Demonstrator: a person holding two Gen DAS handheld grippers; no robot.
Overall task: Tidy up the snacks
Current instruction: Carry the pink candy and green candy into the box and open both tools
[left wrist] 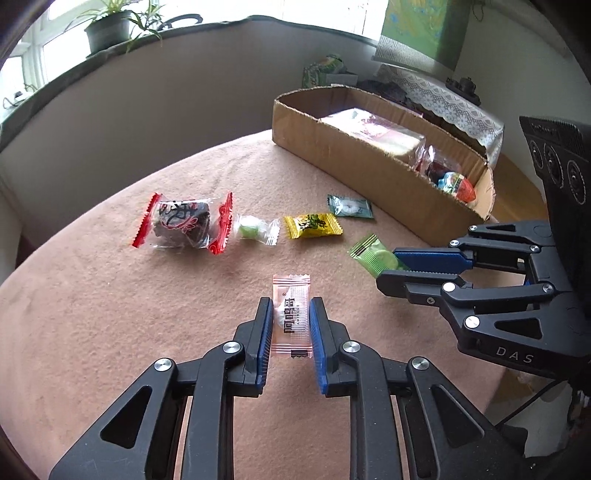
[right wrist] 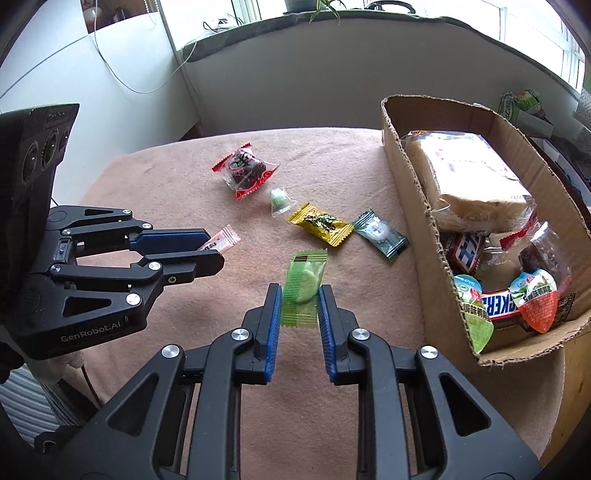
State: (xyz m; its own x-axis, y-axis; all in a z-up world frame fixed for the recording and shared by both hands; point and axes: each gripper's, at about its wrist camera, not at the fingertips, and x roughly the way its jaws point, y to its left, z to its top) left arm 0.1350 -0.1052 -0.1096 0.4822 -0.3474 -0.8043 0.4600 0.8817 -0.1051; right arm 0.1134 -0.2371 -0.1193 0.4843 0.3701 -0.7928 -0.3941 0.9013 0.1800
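Observation:
My left gripper [left wrist: 291, 310] is shut on a pink candy wrapper [left wrist: 291, 314], which also shows in the right wrist view [right wrist: 221, 240]. My right gripper [right wrist: 300, 299] is shut on a light green candy wrapper [right wrist: 304, 284], seen too in the left wrist view [left wrist: 373, 254]. On the pink tablecloth [left wrist: 110, 314] lie a red-ended dark snack [left wrist: 183, 223], a small green candy [left wrist: 255, 229], a yellow candy [left wrist: 312, 225] and a dark green candy [left wrist: 349, 206]. A cardboard box [right wrist: 417, 229] at the right holds a wrapped cake [right wrist: 469, 177], chocolate bars [right wrist: 465, 254] and jelly cups [right wrist: 535, 299].
The table edge runs behind the snacks, with a grey wall and a windowsill with a potted plant [left wrist: 109, 29] beyond. A lace-covered surface [left wrist: 443, 96] stands behind the box. The box's near corner [right wrist: 484, 354] sits at the table's right edge.

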